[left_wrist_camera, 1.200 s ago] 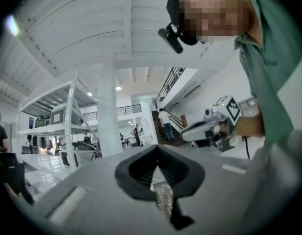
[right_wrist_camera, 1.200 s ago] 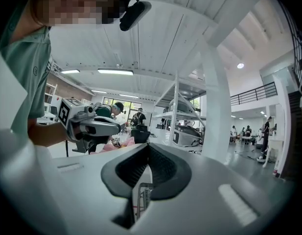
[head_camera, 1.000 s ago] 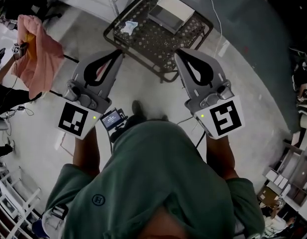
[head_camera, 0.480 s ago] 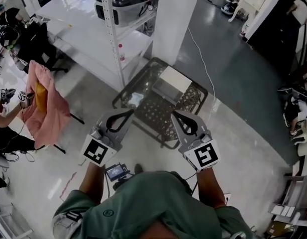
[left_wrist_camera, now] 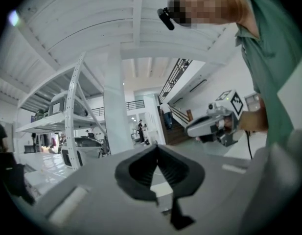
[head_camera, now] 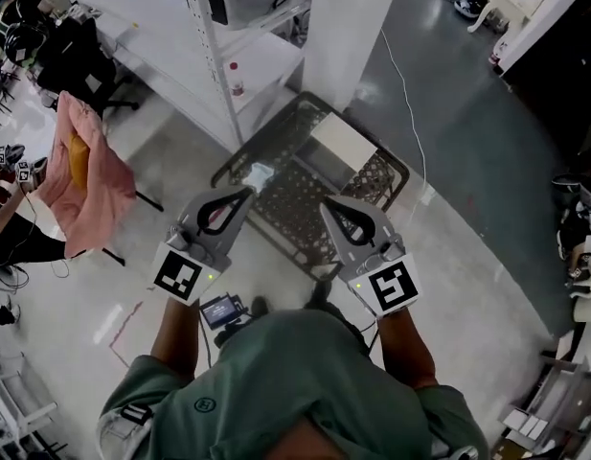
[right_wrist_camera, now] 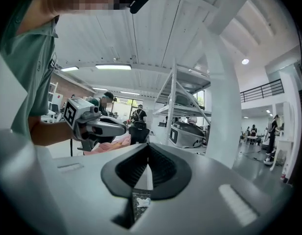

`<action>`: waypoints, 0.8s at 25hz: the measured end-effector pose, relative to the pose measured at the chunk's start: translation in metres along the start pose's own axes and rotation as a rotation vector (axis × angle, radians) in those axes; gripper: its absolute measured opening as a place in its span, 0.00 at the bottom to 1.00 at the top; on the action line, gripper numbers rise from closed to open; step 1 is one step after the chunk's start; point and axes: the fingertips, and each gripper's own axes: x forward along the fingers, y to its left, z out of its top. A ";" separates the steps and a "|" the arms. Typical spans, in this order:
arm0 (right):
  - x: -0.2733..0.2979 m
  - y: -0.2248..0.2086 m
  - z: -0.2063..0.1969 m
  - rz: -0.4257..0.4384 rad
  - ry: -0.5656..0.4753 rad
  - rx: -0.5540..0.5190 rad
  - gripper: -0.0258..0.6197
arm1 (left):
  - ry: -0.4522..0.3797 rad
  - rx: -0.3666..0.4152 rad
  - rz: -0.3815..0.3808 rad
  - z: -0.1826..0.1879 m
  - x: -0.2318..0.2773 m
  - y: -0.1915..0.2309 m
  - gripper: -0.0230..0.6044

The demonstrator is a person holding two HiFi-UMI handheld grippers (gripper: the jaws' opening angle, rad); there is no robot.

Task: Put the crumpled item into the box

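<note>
In the head view a black mesh table (head_camera: 372, 175) stands on the floor ahead of the person. On it lie a crumpled white item (head_camera: 260, 174) at the left and a pale flat box (head_camera: 348, 142) at the far side. My left gripper (head_camera: 247, 191) is shut and empty, its tip just in front of the crumpled item. My right gripper (head_camera: 324, 202) is also shut and empty, over the table's near part. Both gripper views look out level into the room. The right gripper view shows the crumpled item (right_wrist_camera: 142, 201) through the gap below the jaws.
A white shelf rack (head_camera: 214, 36) and a white pillar (head_camera: 348, 22) stand beyond the table. A pink cloth (head_camera: 84, 175) hangs on a chair at the left, beside a seated person. A cable (head_camera: 402, 94) runs across the grey floor.
The head view has pulled back, so the table sits lower and smaller in the picture. Both grippers have come closer together above its near edge. The jaws stayed shut.
</note>
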 end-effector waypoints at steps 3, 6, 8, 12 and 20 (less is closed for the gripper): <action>0.006 -0.031 -0.005 0.061 -0.015 -0.008 0.05 | 0.026 0.002 0.049 -0.003 0.030 0.004 0.04; 0.014 -0.054 -0.012 0.118 -0.029 0.002 0.05 | 0.041 0.001 0.100 -0.005 0.052 0.007 0.04; 0.018 -0.065 -0.016 0.157 -0.026 0.006 0.05 | 0.052 -0.008 0.134 -0.007 0.062 0.010 0.04; 0.027 -0.083 -0.019 0.220 -0.040 0.010 0.05 | 0.084 -0.014 0.193 -0.011 0.077 0.018 0.04; 0.037 -0.117 -0.029 0.284 -0.077 0.043 0.05 | 0.138 -0.006 0.263 -0.020 0.107 0.027 0.04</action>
